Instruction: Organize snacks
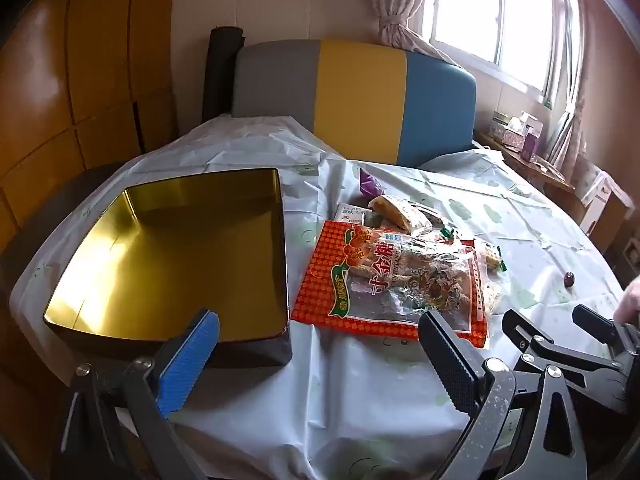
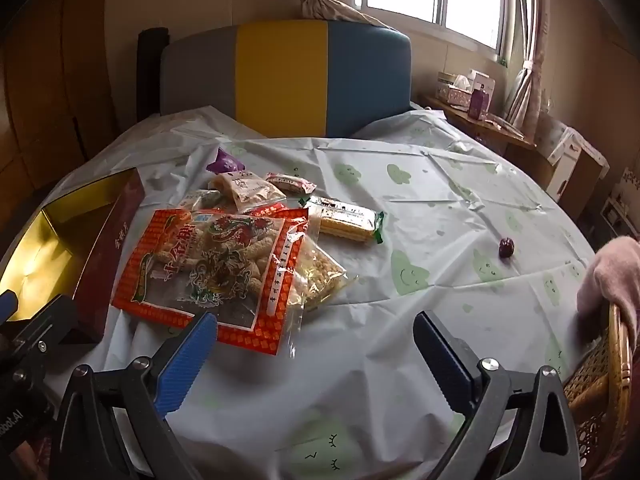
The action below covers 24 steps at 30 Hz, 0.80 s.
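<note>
An open tin box point(image 1: 168, 256) with a gold inside and dark red walls stands on the left of the table; it also shows at the left edge of the right wrist view point(image 2: 60, 236). A pile of snack packets lies right of it, topped by a large orange-red bag point(image 1: 384, 280) point(image 2: 212, 268). A long yellow wafer packet point(image 2: 344, 222), a purple packet point(image 2: 224, 164) and a pink one point(image 2: 290, 182) lie around it. My left gripper point(image 1: 320, 344) is open and empty, just short of the box and bag. My right gripper point(image 2: 316, 344) is open and empty near the bag's front edge.
The round table point(image 2: 440, 208) has a pale cloth with green prints. A small dark red sweet point(image 2: 506, 246) lies alone at the right. A grey, yellow and blue chair back point(image 2: 288, 76) stands behind. A wicker chair point(image 2: 600, 380) is at the right edge.
</note>
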Available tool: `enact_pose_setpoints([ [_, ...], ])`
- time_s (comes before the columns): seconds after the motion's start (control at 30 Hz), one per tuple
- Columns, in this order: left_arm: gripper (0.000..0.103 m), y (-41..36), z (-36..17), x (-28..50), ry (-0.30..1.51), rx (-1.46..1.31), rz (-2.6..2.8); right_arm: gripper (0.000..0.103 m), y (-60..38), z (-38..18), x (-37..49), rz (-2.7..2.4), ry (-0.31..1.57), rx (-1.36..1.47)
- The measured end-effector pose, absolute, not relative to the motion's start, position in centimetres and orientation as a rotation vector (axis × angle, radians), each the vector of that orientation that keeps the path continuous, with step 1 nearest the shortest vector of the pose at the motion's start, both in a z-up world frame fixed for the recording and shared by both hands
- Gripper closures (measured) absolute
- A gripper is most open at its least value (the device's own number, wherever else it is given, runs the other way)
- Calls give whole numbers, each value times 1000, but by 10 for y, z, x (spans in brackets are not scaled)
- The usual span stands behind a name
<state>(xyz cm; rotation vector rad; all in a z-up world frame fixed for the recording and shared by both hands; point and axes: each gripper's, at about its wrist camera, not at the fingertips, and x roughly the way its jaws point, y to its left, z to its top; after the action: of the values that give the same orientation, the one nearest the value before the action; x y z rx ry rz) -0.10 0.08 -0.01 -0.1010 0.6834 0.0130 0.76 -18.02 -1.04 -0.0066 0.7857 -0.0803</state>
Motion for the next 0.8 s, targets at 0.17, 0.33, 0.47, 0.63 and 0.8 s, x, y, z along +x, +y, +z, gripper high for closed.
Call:
enact_pose_setpoints([
  [0.17, 3, 1, 2, -4, 682, -82, 16, 3, -180, -10, 15, -72, 796, -4],
  [0.33, 3, -2, -1, 0, 705, -86, -2, 3, -180, -9, 8, -67, 773, -19],
  [0.47, 3, -2, 0, -3, 706, -86, -12, 3, -180, -12, 12, -69, 775, -28],
  [0.63, 3, -6, 1, -1, 711, -71, -17, 3, -182, -10, 12, -71, 770, -31],
  [0.8, 3, -6, 1, 0, 715, -70, -24, 3, -183, -10, 12, -74, 769, -32],
])
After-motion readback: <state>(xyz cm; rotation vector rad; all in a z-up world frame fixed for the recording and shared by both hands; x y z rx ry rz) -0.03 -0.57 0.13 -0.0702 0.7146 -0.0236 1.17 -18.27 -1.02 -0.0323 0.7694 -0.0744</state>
